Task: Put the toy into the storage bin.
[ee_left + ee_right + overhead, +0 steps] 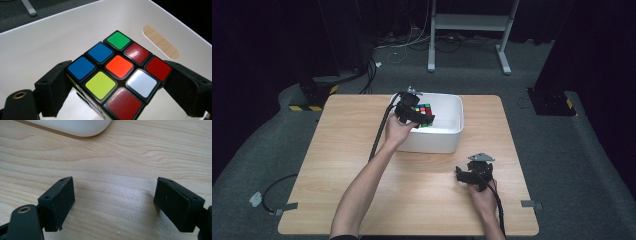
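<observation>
the puzzle cube (117, 75) has a black frame with glossy squares of blue, green, orange, yellow, white and dark red. the tub (62, 32) is plain white. the table (120, 157) is pale wood with wavy grain, and both grippers' jaws are matte black.

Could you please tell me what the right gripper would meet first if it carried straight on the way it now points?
Probably the white bin: the open right gripper looks across bare table toward it.
</observation>
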`<state>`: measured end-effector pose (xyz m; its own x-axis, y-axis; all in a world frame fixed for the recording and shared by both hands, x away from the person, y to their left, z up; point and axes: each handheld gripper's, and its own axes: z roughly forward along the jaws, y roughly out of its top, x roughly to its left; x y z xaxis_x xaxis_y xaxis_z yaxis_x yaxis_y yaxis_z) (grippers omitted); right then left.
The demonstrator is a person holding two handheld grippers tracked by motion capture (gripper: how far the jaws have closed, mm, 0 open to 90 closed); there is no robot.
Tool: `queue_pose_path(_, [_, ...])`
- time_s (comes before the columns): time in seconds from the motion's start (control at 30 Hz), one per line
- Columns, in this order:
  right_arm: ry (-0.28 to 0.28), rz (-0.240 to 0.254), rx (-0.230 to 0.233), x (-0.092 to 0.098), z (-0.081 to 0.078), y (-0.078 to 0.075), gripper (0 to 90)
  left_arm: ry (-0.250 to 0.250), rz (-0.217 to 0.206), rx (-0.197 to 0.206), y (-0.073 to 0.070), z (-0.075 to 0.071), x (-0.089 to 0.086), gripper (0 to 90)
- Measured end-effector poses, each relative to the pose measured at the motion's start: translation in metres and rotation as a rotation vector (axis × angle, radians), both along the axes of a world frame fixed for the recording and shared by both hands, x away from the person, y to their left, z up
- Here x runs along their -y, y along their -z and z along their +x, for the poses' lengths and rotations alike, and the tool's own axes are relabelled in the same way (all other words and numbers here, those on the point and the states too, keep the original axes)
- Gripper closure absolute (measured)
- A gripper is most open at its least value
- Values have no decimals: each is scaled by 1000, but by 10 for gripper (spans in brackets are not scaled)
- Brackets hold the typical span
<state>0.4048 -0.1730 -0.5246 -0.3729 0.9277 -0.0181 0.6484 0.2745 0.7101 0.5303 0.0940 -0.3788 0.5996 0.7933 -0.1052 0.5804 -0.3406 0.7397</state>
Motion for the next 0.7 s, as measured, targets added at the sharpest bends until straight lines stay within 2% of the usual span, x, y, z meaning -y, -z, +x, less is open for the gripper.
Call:
queue_pose_path(0.1, [-3,-2,2,0,0,0,166,-8,7,12,0,-2,-1,125])
queue_pose_path(0.3, [-6,-2,2,-1,0,0,166,-3,16,13,1,-4,-1,125])
queue_pose_path(0.7, [-7,-3,2,-1,0,0,166,-9,4,13,5,-6,-5,125])
